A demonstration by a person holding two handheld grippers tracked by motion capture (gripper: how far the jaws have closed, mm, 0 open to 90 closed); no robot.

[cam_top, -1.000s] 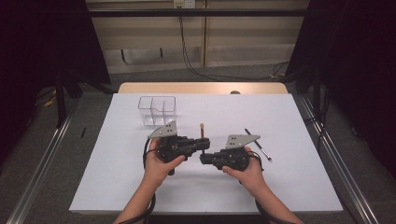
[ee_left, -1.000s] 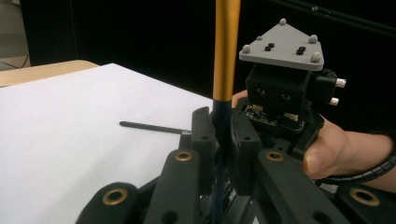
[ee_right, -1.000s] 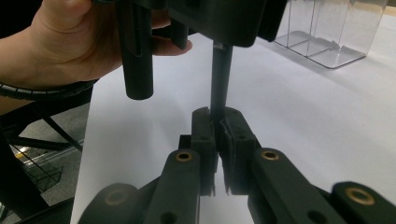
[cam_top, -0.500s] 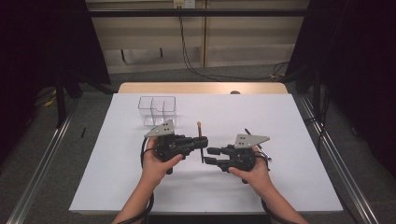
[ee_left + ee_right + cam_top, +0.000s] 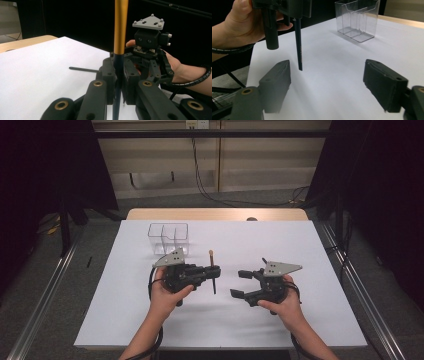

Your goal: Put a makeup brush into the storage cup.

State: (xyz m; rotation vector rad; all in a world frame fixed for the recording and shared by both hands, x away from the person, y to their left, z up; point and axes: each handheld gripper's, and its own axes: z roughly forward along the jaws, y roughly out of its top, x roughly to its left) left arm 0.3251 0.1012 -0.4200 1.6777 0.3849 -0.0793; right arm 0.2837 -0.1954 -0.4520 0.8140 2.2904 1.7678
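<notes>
Two pairs of tongs are on my screens, and the change is on the right. The right tongs (image 5: 242, 284) have just been opening; their jaws now stand wide apart with nothing between them, and they sit well clear of the pen (image 5: 213, 270), off to its right in the high view. A second ago, in that same view, they were drawn in close beside the left tongs at the pen. I read that as a handover finished: the pen now belongs to the left tongs (image 5: 216, 271) alone, which are clenched on its dark barrel. In the left gripper view the pen (image 5: 120, 37) rises straight up between the closed jaws, gold upper part above, dark barrel below. In the right gripper view its dark tip (image 5: 298, 45) hangs above the white tabletop (image 5: 332, 75), not touching it.

Counting what I can see: one pen in the grip; one thin dark stick (image 5: 83, 69) lying flat on the tabletop, apart from everything else; one clear plastic holder (image 5: 169, 238) with several compartments, standing upright and empty beyond the left tongs. My guess is the pen is meant for that holder, though it is not there yet.
</notes>
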